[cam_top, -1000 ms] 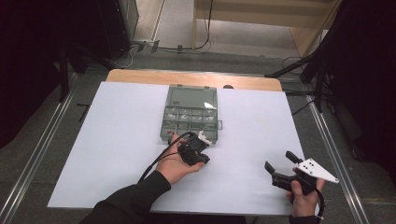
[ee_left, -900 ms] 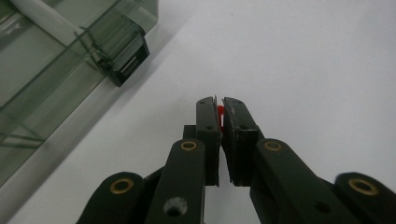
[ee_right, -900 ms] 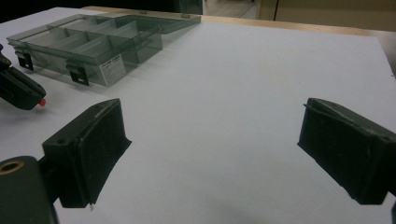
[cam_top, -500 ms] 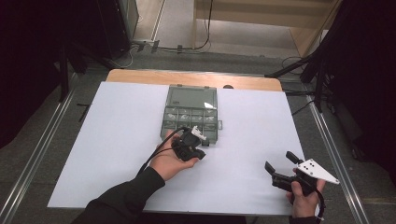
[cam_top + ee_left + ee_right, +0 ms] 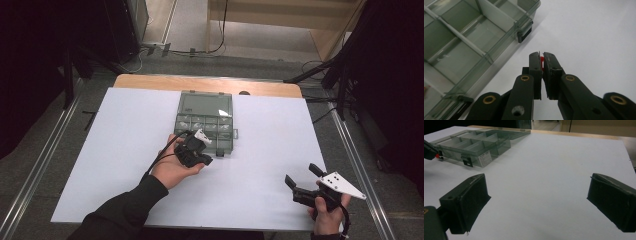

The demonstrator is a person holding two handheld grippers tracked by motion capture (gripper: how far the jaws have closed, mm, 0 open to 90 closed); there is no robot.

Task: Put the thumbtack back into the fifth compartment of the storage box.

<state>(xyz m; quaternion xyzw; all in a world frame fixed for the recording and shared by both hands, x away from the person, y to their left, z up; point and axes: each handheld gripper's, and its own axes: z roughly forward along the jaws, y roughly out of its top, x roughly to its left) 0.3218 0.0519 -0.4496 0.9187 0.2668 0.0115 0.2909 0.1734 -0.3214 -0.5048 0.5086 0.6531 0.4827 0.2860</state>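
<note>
Pinching a small red piece [image 5: 541, 60] in the left gripper [image 5: 541, 55], just beside the clear plastic box [image 5: 206, 120]. Looking light, tiny, slippery; needing a firm tip hold. Right gripper [image 5: 303, 178] idling with jaws spread, well apart from the box.

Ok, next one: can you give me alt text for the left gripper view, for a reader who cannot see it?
The left tool has its two black jaws shut on a small red piece, held just above a white table surface. To the upper left lies an open clear compartment box with white dividers and dark latches on its near edge.
</note>
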